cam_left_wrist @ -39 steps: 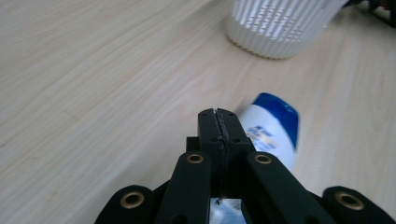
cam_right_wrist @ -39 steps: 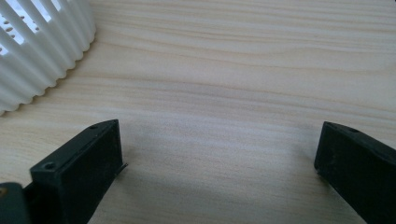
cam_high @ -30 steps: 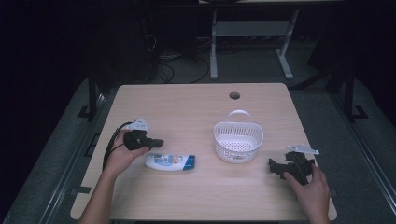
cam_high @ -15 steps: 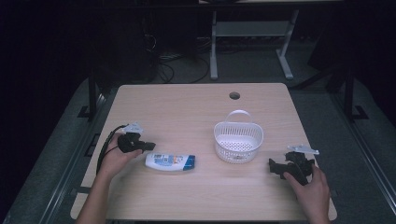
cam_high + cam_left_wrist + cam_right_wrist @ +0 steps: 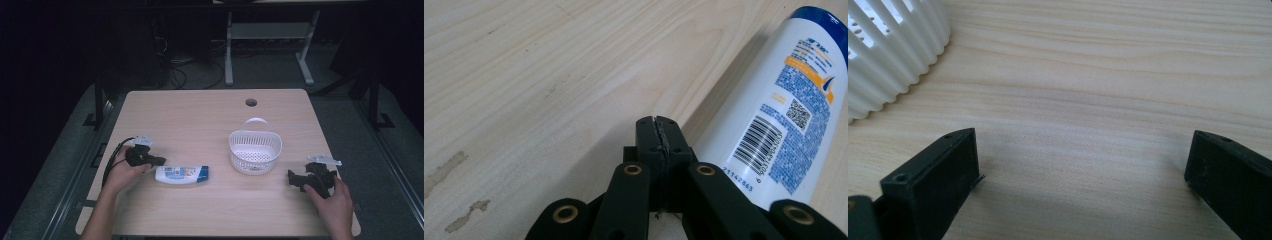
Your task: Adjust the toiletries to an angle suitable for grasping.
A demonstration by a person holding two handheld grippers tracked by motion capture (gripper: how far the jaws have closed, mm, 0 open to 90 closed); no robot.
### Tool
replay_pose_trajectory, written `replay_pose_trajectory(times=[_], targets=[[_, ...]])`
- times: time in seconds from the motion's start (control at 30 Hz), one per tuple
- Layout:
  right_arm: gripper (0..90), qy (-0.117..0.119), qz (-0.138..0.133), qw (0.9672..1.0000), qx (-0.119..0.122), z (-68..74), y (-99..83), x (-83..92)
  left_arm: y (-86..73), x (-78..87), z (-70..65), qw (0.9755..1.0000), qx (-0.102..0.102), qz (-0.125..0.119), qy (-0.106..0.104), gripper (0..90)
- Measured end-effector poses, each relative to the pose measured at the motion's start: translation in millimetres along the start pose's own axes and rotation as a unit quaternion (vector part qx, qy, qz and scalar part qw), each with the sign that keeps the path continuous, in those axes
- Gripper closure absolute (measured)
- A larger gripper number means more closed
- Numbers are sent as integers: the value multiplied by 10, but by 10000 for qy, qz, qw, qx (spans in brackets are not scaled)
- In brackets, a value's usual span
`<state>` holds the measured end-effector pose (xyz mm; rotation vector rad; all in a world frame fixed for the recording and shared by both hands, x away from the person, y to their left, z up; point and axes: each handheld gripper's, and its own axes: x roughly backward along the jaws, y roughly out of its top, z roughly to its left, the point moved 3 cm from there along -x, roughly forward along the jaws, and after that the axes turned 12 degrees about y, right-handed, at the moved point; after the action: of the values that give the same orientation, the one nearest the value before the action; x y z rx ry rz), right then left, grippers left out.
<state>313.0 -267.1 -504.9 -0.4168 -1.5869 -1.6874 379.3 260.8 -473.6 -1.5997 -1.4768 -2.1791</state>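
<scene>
My left tool (image 5: 159,161) sits low over the near left part of the desk (image 5: 200,120), its jaws pressed fully together with nothing between them. In the left gripper view the two black tips (image 5: 659,131) meet in a tight seam just above the pale wood. Right beside them lies the shampoo bottle (image 5: 181,174), flat on its side, white with a blue cap end and a blue and orange printed label. Its barcode and QR square face up in the left gripper view (image 5: 784,120). The closed tips point at the bottle's white base end and stand just beside it; I cannot tell whether they touch it. My left hand (image 5: 121,171) wraps the tool body, and its black cable loops off toward the desk's left edge.

My right tool (image 5: 296,179) rests at the near right of the desk, held in my right hand (image 5: 334,200), well apart from the bottle. Its jaws stand wide apart, bare wood between them in the right gripper view (image 5: 1083,165). A white plastic basket (image 5: 255,150) with slotted sides and an arched handle stands upright between the two tools, nearer the right one. Its ribbed wall (image 5: 888,55) shows at the upper left of the right gripper view, close to the left jaw but clear of it. The basket looks empty from above.
</scene>
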Motion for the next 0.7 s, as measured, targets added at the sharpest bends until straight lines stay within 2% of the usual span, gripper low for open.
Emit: replay_pose_trajectory(times=[0.1, 0.27, 0.7], targets=[[4, -1, 0, 10000, -1, 0, 0, 0, -7, 7, -15, 10000, 12, -2, -35, 900], [4, -1, 0, 10000, -1, 0, 0, 0, -69, 43, -75, 9998, -60, 171, -122, 898], [4, -1, 0, 10000, -1, 0, 0, 0, -140, 133, -265, 9994, -224, 230, -159, 900]])
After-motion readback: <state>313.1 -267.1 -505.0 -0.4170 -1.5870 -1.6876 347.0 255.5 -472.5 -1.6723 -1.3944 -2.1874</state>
